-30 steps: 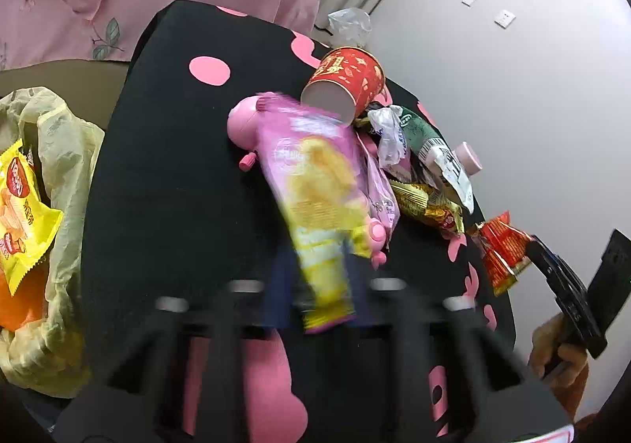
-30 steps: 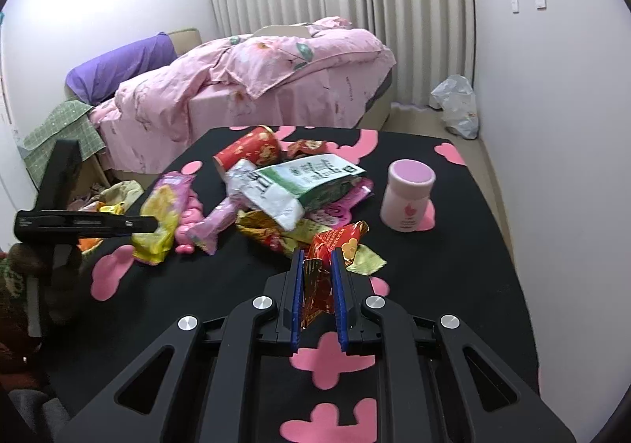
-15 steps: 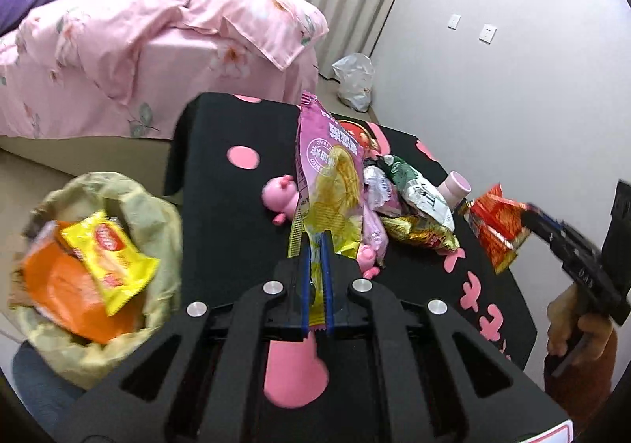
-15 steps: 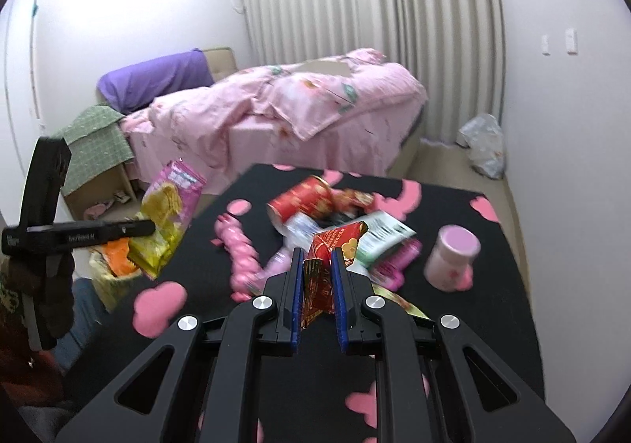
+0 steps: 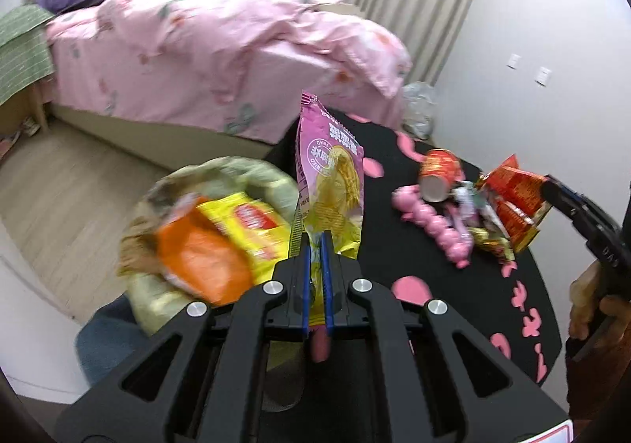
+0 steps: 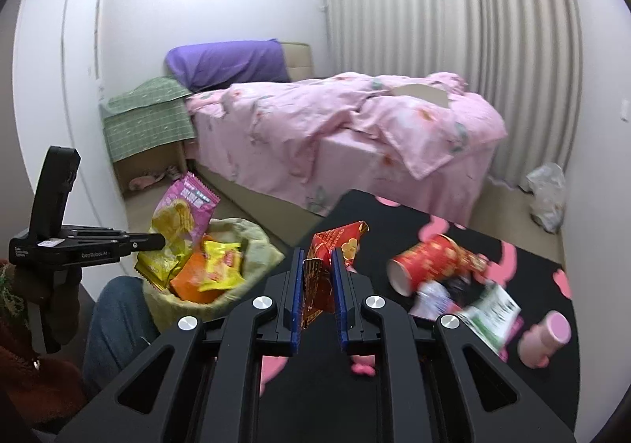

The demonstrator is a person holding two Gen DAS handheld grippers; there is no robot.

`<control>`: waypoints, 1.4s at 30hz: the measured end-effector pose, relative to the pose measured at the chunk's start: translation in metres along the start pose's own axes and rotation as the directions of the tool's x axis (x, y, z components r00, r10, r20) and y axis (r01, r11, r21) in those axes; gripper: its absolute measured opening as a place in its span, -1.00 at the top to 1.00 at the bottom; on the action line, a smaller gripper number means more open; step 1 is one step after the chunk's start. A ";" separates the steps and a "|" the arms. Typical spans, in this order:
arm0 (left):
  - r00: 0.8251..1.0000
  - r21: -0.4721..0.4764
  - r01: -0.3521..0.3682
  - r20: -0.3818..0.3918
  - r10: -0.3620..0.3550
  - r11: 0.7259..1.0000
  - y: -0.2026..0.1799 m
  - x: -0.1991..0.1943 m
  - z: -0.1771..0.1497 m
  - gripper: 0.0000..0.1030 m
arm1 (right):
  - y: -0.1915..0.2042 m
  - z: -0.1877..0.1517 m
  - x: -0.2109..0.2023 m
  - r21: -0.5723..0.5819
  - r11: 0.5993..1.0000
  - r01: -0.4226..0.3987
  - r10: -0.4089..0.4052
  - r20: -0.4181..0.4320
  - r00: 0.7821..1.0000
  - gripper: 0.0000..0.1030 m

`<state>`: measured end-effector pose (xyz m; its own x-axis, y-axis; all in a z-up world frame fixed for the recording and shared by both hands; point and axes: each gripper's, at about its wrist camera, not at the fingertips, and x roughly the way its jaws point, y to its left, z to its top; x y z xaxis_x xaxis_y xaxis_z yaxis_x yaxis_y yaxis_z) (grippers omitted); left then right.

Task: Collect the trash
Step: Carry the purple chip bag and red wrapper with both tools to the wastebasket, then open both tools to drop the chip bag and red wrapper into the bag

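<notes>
Trash is split between two grippers, a bag and a counter in a bedroom. The left gripper [image 5: 315, 242] has its jaws pressed tight on the lower edge of a pink-and-yellow snack packet [image 5: 331, 182], which stands upright in the air beside the open mouth of a pale green trash bag [image 5: 236, 171]; the right wrist view shows the same packet [image 6: 181, 218] above the bag's rim [image 6: 260, 242]. Inside the bag lie a yellow wrapper [image 5: 252, 222] and an orange wrapper [image 5: 201, 257]. The right gripper [image 6: 317, 265] pinches a crumpled red-and-gold wrapper [image 6: 335, 245] between its jaws, holding it clear of the black counter with pink shapes [image 6: 394, 214]. On that counter, a red paper cup [image 6: 430, 261] lies on its side, with a green-and-white packet [image 6: 489, 316] near it and a pink jar [image 6: 546, 336] at the right edge. The left wrist view also shows a pink toy [image 5: 434, 222] beside the cup and a gold wrapper [image 5: 493, 242] just beyond it. A bed with a pink quilt [image 6: 335, 127] and a purple pillow [image 6: 228, 64] fills the background, and a clear plastic bag [image 6: 548, 194] sits on the floor by the curtain [image 6: 473, 28]. A person's hand [image 5: 587, 305] grips the right gripper's handle.
</notes>
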<state>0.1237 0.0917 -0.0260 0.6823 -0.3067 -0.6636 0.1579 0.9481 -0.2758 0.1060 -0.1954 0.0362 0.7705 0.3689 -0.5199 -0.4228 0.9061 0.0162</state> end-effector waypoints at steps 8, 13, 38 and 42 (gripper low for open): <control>0.997 -0.113 -0.071 0.006 0.072 0.991 0.065 -0.011 -0.010 0.90 | 0.045 0.012 0.036 -0.080 0.995 -0.058 0.055 -0.046 0.997 0.72; 0.997 -0.129 -0.077 -0.007 0.077 0.989 0.078 -0.007 -0.011 0.90 | 0.056 0.014 0.053 -0.086 0.992 -0.094 0.088 -0.069 0.994 0.71; 0.940 -0.013 -0.147 -0.312 0.136 0.989 0.093 0.115 -0.015 0.90 | 0.101 -0.012 0.289 -0.069 0.929 -0.363 0.271 -0.538 0.798 0.72; 0.944 -0.037 -0.124 -0.312 0.106 0.992 0.094 0.114 -0.016 0.90 | 0.093 -0.010 0.274 -0.054 0.933 -0.357 0.279 -0.518 0.809 0.71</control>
<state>0.2051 0.1444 -0.1386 0.4384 -0.2150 -0.8727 0.0461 0.9751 -0.2171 0.2731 -0.0120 -0.1138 0.2580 0.4441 -0.8580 -0.6949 0.7023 0.1545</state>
